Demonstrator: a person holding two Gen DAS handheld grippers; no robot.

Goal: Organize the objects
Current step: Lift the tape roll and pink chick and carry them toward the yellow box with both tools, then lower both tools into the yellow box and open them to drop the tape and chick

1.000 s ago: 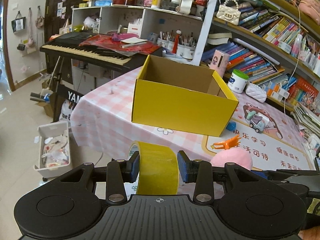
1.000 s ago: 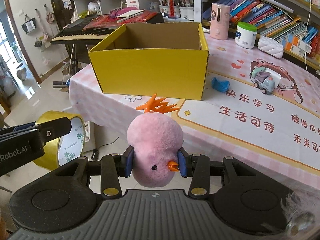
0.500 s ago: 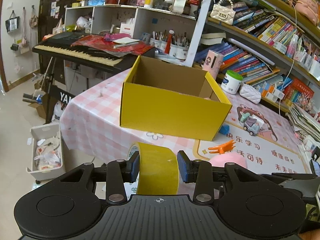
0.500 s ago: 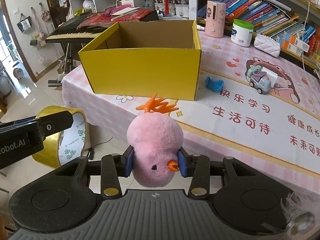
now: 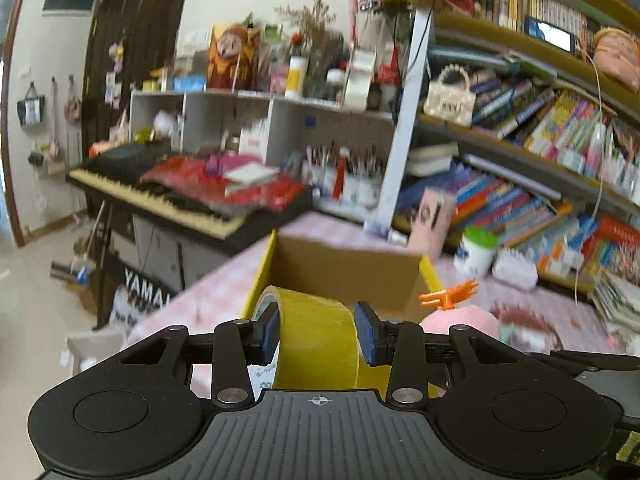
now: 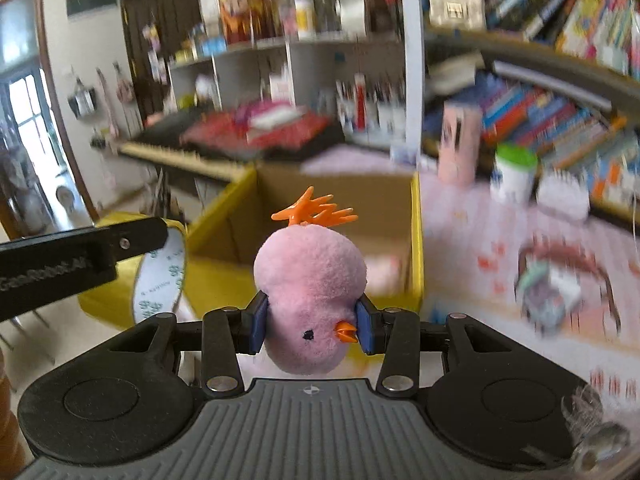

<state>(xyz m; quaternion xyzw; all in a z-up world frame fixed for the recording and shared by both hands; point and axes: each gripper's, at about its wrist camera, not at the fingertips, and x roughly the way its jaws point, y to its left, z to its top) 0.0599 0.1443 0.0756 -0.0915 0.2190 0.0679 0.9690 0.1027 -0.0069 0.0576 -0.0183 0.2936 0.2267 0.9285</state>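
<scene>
My left gripper [image 5: 317, 335] is shut on a yellow tape roll [image 5: 316, 340], held upright just before the near wall of the open yellow cardboard box [image 5: 348, 276]. My right gripper [image 6: 311, 330] is shut on a pink plush chick [image 6: 310, 292] with an orange crest, held at the box's near rim [image 6: 416, 248]. The tape roll [image 6: 160, 276] and the left gripper's arm show at the left of the right wrist view. The chick [image 5: 460, 320] shows to the right in the left wrist view. The box interior looks bare brown cardboard.
The box stands on a pink checked tablecloth [image 6: 480, 220]. Behind it are a pink carton [image 6: 458, 140], a white jar with a green lid [image 6: 514, 174] and bookshelves [image 5: 540, 140]. A toy car [image 6: 548, 292] lies to the right. A black keyboard [image 5: 168, 200] stands left.
Both grippers have moved forward and up towards the box, which now fills the view just beyond the fingers. Both views are blurred by motion. Both grips are unchanged.
</scene>
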